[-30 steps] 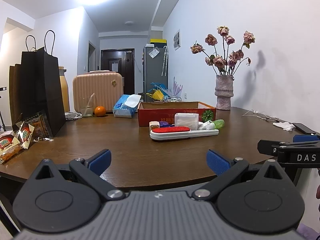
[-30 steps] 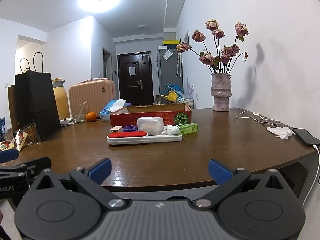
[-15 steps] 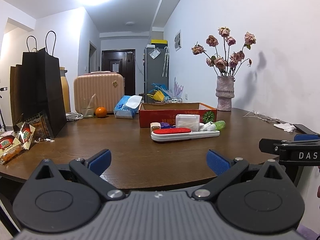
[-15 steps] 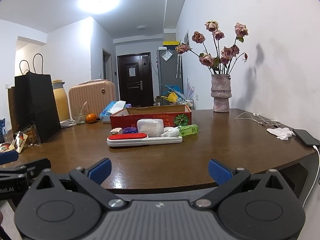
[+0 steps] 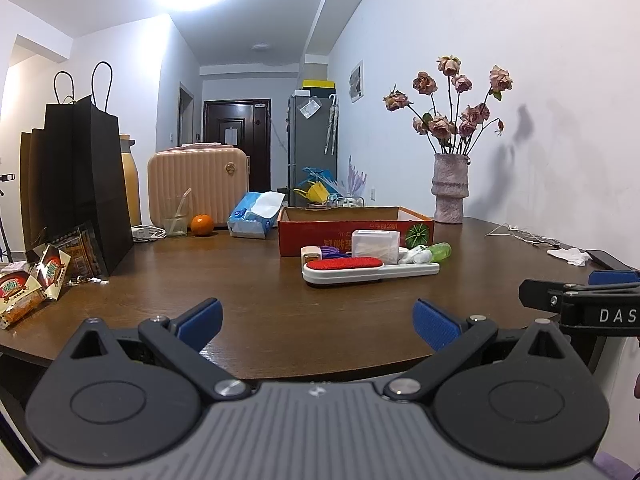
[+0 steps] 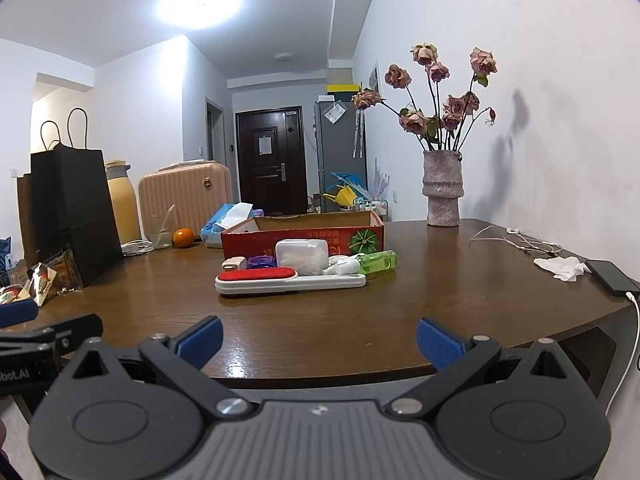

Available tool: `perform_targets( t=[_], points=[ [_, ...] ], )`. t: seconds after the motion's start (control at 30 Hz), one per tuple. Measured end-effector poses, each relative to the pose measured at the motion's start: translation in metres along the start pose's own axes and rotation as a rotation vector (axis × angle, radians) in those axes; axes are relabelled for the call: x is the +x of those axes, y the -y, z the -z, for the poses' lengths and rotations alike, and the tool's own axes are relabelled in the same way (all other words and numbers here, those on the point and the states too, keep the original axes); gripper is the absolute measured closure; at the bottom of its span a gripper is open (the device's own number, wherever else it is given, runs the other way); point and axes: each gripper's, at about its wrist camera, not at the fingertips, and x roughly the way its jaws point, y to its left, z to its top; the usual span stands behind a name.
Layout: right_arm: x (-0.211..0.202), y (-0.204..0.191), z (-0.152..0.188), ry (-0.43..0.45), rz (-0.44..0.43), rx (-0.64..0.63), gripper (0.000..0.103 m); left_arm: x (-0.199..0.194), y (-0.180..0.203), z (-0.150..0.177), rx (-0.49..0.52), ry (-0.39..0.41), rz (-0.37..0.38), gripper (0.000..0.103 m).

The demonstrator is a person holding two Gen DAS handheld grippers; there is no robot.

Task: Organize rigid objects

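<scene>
On the table (image 6: 460,300), a brush (image 6: 290,280) lies in front of a box (image 6: 304,236). Between them sit a tub (image 6: 302,256) and, to its right, a bottle (image 6: 378,261). A vase (image 6: 442,190) stands behind to the right, a phone (image 6: 610,278) at the right edge, 1 bag (image 6: 74,208) far left.
</scene>
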Motion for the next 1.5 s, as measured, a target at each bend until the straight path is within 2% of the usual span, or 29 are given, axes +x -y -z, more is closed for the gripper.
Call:
perform_targets(
  t=[0.27, 0.4, 0.57, 0.63, 0.8, 0.9, 0.93, 1.0, 1.07, 1.13, 1.23, 1.37, 1.5],
  points=[
    [0.014, 0.006, 0.003, -0.014, -0.003, 0.041, 0.0, 0.011, -0.001, 0.002, 0.002, -0.031, 0.062, 0.0],
    [0.025, 0.018, 0.0, -0.018, 0.009, 0.099, 0.0, 0.026, -0.007, -0.005, -0.044, -0.02, 0.005, 0.0],
    [0.038, 0.037, -0.007, 0.008, 0.043, 0.103, 0.0, 0.052, -0.02, -0.015, -0.156, 0.03, -0.058, 0.0],
    [0.049, 0.047, -0.011, 0.008, 0.043, 0.12, 0.0, 0.063, -0.025, -0.019, -0.173, 0.028, -0.075, 0.0],
    [0.09, 0.068, -0.023, 0.016, -0.002, 0.148, 0.0, 0.115, -0.033, -0.028, -0.103, -0.093, -0.087, 0.0],
    [0.129, 0.08, -0.034, -0.111, -0.074, 0.133, 0.0, 0.153, -0.039, -0.034, -0.126, -0.207, -0.083, 0.0],
    [0.143, 0.084, -0.038, -0.154, -0.064, 0.131, 0.001, 0.165, -0.04, -0.036, -0.136, -0.232, -0.076, 0.0],
    [0.168, 0.089, -0.044, -0.196, -0.044, 0.123, 0.006, 0.191, -0.042, -0.041, -0.15, -0.267, -0.066, 0.0],
    [0.188, 0.094, -0.05, -0.215, -0.057, 0.1, 0.019, 0.218, -0.042, -0.046, -0.16, -0.306, -0.054, 0.0],
    [0.213, 0.101, -0.056, -0.236, -0.07, 0.09, 0.022, 0.241, -0.04, -0.05, -0.167, -0.345, -0.038, 0.0],
    [0.244, 0.11, -0.064, -0.263, -0.095, 0.102, 0.028, 0.271, -0.038, -0.054, -0.176, -0.351, -0.021, 0.0],
    [0.283, 0.117, -0.071, -0.311, -0.152, 0.122, 0.05, 0.304, -0.032, -0.055, -0.151, -0.382, -0.021, 0.0],
    [0.315, 0.113, -0.071, -0.36, -0.174, 0.094, 0.062, 0.327, -0.029, -0.055, -0.161, -0.425, 0.001, 0.0]
  ],
)
